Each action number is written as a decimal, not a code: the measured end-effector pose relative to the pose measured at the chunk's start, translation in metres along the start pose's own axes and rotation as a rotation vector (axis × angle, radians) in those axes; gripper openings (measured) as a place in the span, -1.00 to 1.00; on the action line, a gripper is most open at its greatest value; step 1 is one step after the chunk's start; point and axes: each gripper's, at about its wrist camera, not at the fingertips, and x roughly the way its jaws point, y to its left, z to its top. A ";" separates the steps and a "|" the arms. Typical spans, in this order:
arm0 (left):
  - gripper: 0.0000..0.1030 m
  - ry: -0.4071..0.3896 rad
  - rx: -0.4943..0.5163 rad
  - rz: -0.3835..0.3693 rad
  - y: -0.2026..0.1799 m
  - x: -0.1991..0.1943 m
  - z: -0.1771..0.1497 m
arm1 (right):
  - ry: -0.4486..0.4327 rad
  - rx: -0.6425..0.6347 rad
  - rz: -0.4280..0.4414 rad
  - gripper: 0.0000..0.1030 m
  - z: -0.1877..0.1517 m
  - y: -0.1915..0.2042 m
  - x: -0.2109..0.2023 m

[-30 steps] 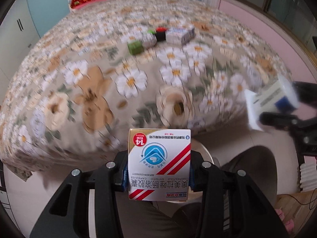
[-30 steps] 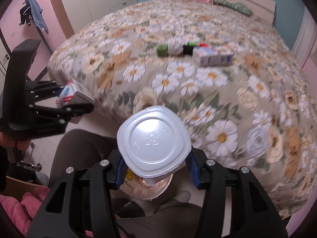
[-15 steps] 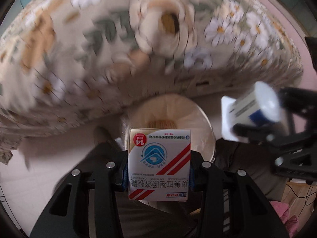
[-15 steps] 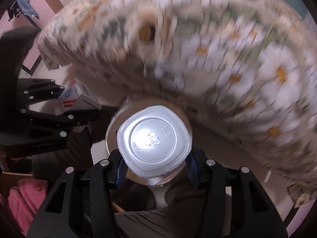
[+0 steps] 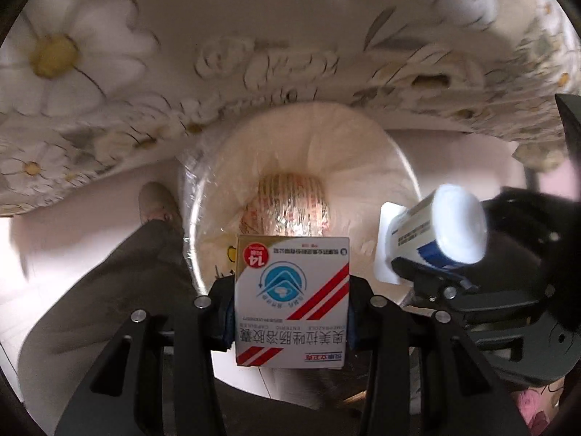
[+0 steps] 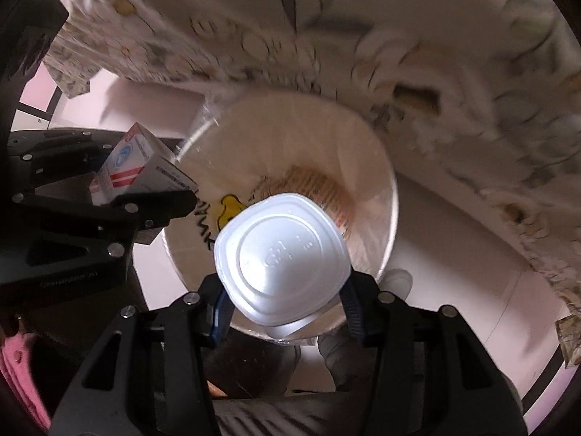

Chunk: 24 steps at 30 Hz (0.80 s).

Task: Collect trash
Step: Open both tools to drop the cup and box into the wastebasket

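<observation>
My left gripper (image 5: 290, 312) is shut on a white medicine box (image 5: 292, 301) with red stripes and a blue logo, held above the near rim of a round trash bin (image 5: 395, 152) lined with a clear bag. The right gripper (image 6: 283, 307) is shut on a white plastic cup (image 6: 281, 259), bottom toward the camera, also over the trash bin (image 6: 385, 181). A shiny printed wrapper (image 5: 290, 203) lies at the bin's bottom. Each view shows the other hand's load: the cup (image 5: 441, 230) at right, the box (image 6: 136, 167) at left.
The floral bedspread (image 5: 109, 72) hangs over the bed edge just behind the bin. A person's trouser leg (image 5: 120, 283) and shoe (image 5: 158, 200) stand left of the bin on the pale floor. Pink cloth (image 6: 21, 374) shows at the lower left.
Both grippers have dropped from bed height and tipped downward, each with its load still held. The bed top with its other items has left view and the bin now fills the middle.
</observation>
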 end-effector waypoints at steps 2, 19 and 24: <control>-0.13 0.022 -0.010 -0.003 0.002 0.011 0.003 | 0.020 0.011 0.002 0.01 0.002 -0.002 0.012; -0.12 0.167 -0.078 -0.018 0.012 0.089 0.012 | 0.140 0.079 -0.001 0.02 0.005 -0.015 0.084; -0.12 0.194 -0.073 -0.011 0.011 0.099 0.014 | 0.161 0.066 -0.023 0.02 0.007 -0.011 0.093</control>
